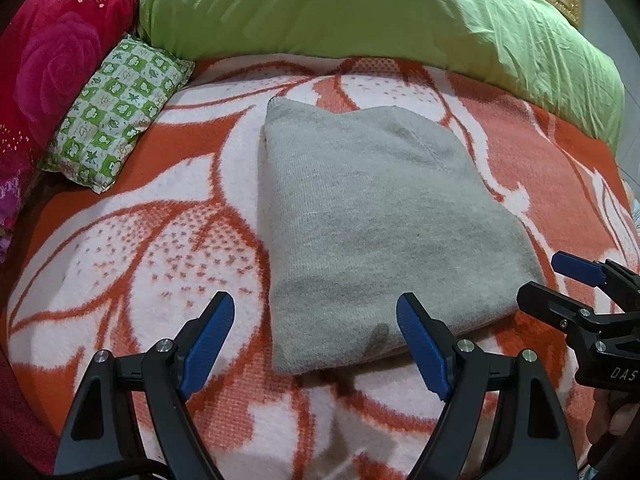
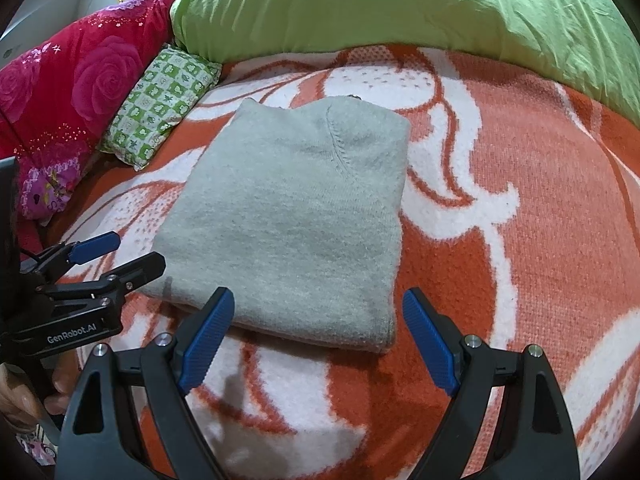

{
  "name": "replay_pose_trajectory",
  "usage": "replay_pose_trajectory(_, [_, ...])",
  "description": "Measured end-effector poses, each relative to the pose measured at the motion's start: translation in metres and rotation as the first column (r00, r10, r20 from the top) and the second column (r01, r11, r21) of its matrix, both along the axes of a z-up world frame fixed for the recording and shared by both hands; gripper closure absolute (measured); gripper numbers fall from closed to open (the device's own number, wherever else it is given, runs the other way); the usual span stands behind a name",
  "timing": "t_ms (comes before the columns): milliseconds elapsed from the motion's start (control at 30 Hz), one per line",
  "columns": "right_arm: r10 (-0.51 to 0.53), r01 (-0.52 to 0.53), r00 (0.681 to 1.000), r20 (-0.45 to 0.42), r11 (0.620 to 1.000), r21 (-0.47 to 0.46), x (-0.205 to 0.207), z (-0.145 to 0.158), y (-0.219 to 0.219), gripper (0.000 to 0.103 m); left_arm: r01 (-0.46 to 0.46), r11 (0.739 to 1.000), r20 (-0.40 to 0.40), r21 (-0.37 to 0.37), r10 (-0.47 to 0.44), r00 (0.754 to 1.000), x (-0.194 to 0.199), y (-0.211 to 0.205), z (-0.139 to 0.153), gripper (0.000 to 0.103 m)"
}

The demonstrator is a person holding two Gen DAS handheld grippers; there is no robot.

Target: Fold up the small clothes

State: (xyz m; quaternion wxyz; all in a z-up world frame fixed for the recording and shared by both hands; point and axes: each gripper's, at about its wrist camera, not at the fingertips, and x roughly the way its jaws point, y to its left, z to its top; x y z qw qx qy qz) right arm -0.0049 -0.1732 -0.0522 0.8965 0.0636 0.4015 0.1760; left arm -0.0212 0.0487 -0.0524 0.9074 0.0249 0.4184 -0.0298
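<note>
Lying on the orange-and-white floral woven blanket (image 1: 132,240) that covers the bed, the grey knitted garment (image 1: 372,220) is seen already folded into a compact, roughly rectangular bundle, with its near edge doubled over and its layers stacked flat. It is placed near the middle of the blanket, well apart from the small green-and-white patterned pillow (image 1: 120,112), the red rose-printed quilt (image 1: 48,64) and the bulky lime-green duvet (image 1: 360,16) heaped along the far side.

Both tools are held above the near edge of the bundle. The left gripper (image 1: 316,340) is seen with its blue-padded fingers (image 1: 208,340) spread wide, nothing being held between them; the near left corner of the garment is framed by them but is not touched. The right gripper (image 2: 320,340) is likewise opened wide and empty, its fingers (image 2: 430,344) straddling the near right corner without contact.

The folding of this piece is judged to be essentially finished, and the step in hand is taken to be a pause after release. Should a further fold be wanted, both near corners would need to be pinched through all layers together and carried evenly toward the far edge, so that the stack is not skewed. Otherwise, the bundle is to be left undisturbed, and another garment would have to be fetched; none is visible in either view.
</note>
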Motion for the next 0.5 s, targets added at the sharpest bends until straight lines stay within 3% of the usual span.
replay_pose_trajectory(500, [-0.005, 0.005, 1.0, -0.009, 1.0, 0.008, -0.0008, -0.0007, -0.002, 0.017, -0.001, 1.0, 0.001, 0.004, 0.001, 1.0, -0.0026, -0.0026, 0.0007, 0.019])
